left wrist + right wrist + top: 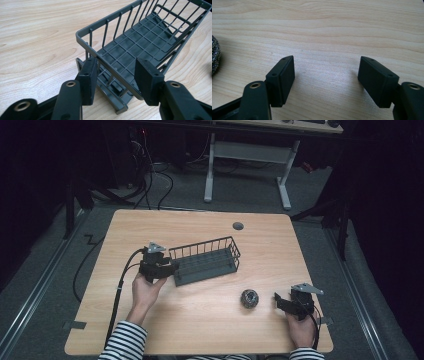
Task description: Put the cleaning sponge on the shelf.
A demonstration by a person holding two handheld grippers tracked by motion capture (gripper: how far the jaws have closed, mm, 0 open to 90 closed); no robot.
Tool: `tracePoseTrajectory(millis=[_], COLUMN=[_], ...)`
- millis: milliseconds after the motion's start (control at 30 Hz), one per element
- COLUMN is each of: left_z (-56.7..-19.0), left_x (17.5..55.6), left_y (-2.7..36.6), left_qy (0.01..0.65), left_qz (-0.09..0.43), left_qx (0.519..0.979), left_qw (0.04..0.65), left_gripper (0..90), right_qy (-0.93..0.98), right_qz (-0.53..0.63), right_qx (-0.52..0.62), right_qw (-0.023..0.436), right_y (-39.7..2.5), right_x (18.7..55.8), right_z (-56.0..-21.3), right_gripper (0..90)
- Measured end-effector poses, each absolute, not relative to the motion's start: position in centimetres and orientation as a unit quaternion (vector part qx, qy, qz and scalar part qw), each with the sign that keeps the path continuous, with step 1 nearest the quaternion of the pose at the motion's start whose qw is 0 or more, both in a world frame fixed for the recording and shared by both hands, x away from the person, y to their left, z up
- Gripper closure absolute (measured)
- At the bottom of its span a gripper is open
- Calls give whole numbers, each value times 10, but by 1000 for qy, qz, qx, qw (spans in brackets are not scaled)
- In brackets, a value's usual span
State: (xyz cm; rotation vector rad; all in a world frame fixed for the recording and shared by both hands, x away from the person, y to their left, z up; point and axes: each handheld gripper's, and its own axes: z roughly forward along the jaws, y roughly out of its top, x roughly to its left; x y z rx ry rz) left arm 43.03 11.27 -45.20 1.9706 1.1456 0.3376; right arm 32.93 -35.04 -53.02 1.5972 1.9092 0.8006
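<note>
A: What's the biggest thing?

B: The table [200,227], pale wood. On it, about midway and a little toward the left edge, lies a dark grey wire basket [205,261], long, running slantwise with its far end nearer the back edge.

A: And the grippers?

B: The left gripper [167,268] is at the basket's near short end. In the left gripper view its jaws stand apart with the basket's end rim [110,66] between them; one pad [88,75] is right by the rim, the other [147,77] over the grid floor. Whether either presses the wire I cannot tell.

A: The right one?

B: The right gripper [280,302] rests near the front right corner, jaws spread wide over bare wood, nothing between them.

A: Anything smaller?

B: A steel scourer [249,298], just left of the right gripper, apart from it, toward the front edge.
</note>
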Motion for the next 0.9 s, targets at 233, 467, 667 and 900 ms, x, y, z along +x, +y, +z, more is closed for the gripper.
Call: tracePoseTrajectory(millis=[233, 467, 667, 900], left_z=[-447, -438, -433, -441], left_x=[429, 423, 413, 402], left_y=[119, 131, 144, 171], left_qy=[462, 460, 452, 468], left_qz=[133, 143, 152, 157], left_qx=[773, 766, 765, 755], left_qw=[414, 426, 433, 431], left_gripper=[347, 303, 308, 309], right_qy=[705, 705, 708, 710], right_qz=[296, 296, 296, 297], right_qx=[590, 590, 586, 584], right_qw=[260, 260, 260, 259], right_y=[-350, -350, -351, -351], right_x=[329, 329, 330, 330], right_z=[-530, -530, -530, -530], right_gripper=[300, 300, 301, 320])
